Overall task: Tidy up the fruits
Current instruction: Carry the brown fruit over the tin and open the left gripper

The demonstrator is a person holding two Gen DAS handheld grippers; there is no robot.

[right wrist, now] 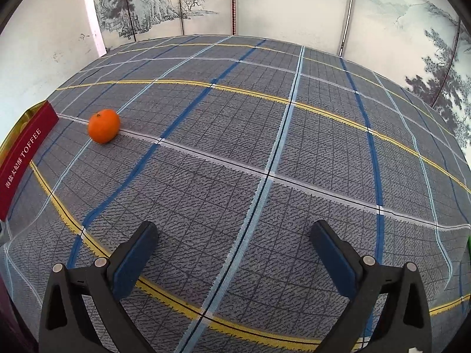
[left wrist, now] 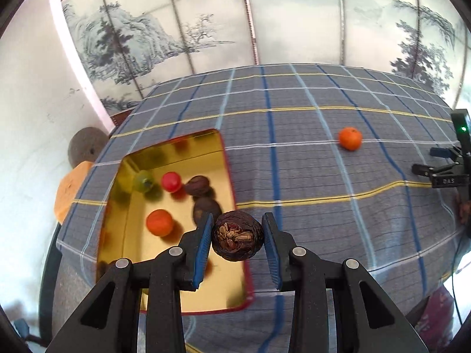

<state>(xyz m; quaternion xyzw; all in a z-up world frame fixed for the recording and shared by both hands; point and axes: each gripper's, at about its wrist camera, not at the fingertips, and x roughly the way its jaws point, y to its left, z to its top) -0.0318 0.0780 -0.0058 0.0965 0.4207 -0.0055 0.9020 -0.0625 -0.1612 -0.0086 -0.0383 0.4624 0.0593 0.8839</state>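
My left gripper (left wrist: pixel 238 236) had a dark, wrinkled fruit (left wrist: pixel 237 236) between its blue pads, the left pad touching it while a thin gap showed at the right pad, so I could not tell whether the grip was firm; it sat above the near right edge of the tin (left wrist: pixel 232 176). Around it I saw the blue-grey plaid tablecloth (left wrist: pixel 294 176) covering the table, a painted landscape screen (left wrist: pixel 206 29) standing behind, and a single orange (left wrist: pixel 350 138) lying alone on the cloth, well apart from the tin, with nothing between them. The tin, gold inside with red outer walls, held a green fruit (left wrist: pixel 142 180), a red one (left wrist: pixel 171 181), two dark brown ones (left wrist: pixel 197 186) and another orange fruit (left wrist: pixel 159 222). My right gripper (right wrist: pixel 235 253) hovered low over bare cloth with its jaws spread wide and nothing in them; from its camera the loose orange (right wrist: pixel 104 126) lay far ahead to the left, just beside the tin's red wall (right wrist: pixel 26 158), lettered TOFFEE.
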